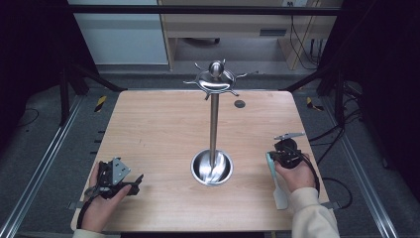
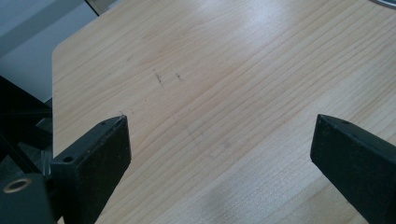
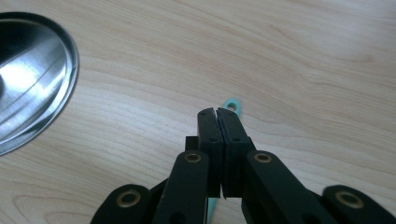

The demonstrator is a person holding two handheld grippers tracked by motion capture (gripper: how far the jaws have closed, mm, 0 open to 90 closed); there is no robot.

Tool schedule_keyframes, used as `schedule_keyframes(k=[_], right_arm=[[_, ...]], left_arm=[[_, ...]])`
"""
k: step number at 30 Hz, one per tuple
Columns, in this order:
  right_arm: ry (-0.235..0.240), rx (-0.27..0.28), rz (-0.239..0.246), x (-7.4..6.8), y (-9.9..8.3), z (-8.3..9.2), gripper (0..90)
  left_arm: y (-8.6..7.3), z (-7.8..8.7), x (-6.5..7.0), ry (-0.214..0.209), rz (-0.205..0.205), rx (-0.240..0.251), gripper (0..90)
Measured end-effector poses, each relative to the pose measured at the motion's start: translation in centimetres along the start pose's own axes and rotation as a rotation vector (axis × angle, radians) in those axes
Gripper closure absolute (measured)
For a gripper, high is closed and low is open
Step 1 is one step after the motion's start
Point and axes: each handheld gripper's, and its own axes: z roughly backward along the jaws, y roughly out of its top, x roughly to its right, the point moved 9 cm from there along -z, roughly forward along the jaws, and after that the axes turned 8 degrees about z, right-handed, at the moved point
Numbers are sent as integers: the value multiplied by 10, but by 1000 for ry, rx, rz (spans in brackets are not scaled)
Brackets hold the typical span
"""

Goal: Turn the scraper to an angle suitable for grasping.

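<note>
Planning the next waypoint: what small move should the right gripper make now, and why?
Probably open the right gripper. Its jaws are shut with nothing seen between them, while the spatula lies under it, its loop end just past the tips. It must open before it can grip the handle.

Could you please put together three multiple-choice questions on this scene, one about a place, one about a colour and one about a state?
1. Where does the metal stand sit on the table?
A. around the middle
B. at the near left corner
C. off the far edge

2. What colour is the utensil at the right gripper?
A. red
B. pale teal
C. yellow

3. How do the jaws of the left gripper stand?
A. closed on a cup
B. shut tight, empty
C. wide apart over bare wood

Answers:
1 A, its round base rests near the table's centre.
2 B, a pale teal handle and hanging loop show in the high and right gripper views.
3 C, the left gripper view shows a broad gap.
</note>
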Motion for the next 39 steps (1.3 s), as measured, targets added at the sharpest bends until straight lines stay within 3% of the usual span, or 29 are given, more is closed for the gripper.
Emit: schedule_keyframes(k=[6, 11, 19, 27, 39], right_arm=[[-18, -67, -10, 7, 6, 6, 861], [-17, -124, -61, 14, 3, 2, 853], [24, -172, -50, 14, 9, -5, 796], [23, -239, -60, 16, 11, -15, 717], [20, -338, -75, 13, 5, -31, 677]], left_arm=[[1, 1, 3, -12, 0, 7, 49], [0, 1, 1, -14, 7, 1, 50], [-1, 1, 1, -15, 17, 2, 51], [-1, 1, 1, -17, 19, 5, 52], [-1, 1, 3, -22, 3, -6, 53]])
